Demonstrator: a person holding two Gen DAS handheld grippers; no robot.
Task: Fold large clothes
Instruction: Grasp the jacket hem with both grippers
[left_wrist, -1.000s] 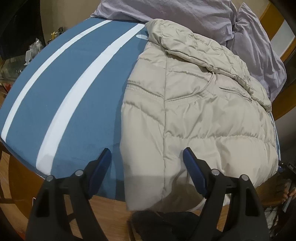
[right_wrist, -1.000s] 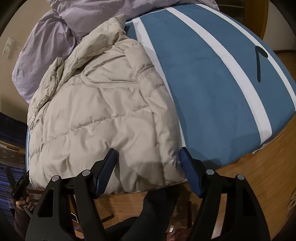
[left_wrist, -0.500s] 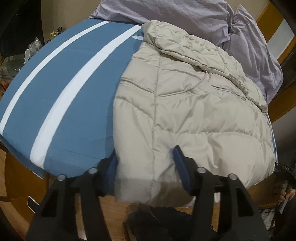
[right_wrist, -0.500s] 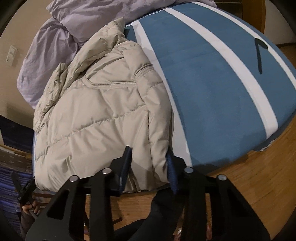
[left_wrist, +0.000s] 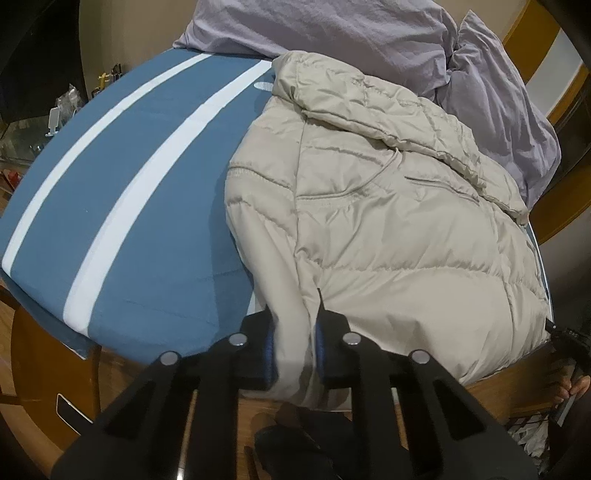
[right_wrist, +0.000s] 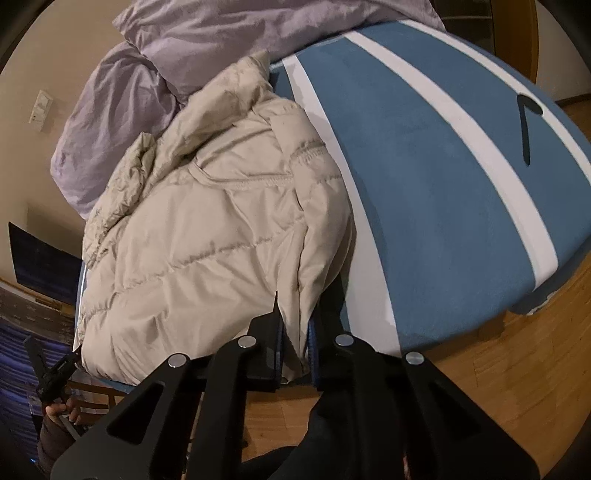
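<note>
A beige quilted puffer jacket (left_wrist: 388, 221) lies spread on a blue bed cover with white stripes (left_wrist: 129, 203). In the left wrist view my left gripper (left_wrist: 293, 345) is at the jacket's near left hem corner, its jaws closing with the fabric pinched between the blue pads. In the right wrist view the jacket (right_wrist: 207, 229) fills the left half. My right gripper (right_wrist: 295, 343) is at its near right hem corner, jaws closing, and the hem is squeezed between the pads. Each view shows the other gripper small at the jacket's far hem end.
Crumpled lilac bedding (left_wrist: 332, 26) (right_wrist: 221, 33) is piled behind the jacket's collar. A thin dark angled object (right_wrist: 526, 125) lies on the blue cover (right_wrist: 424, 166). Wooden floor (right_wrist: 498, 369) runs along the near bed edge. Small clutter (left_wrist: 62, 107) stands beyond the bed's far left.
Both grippers went from wide open at the hem to closed on it. The jacket's near corners now bunch up into the pads.
</note>
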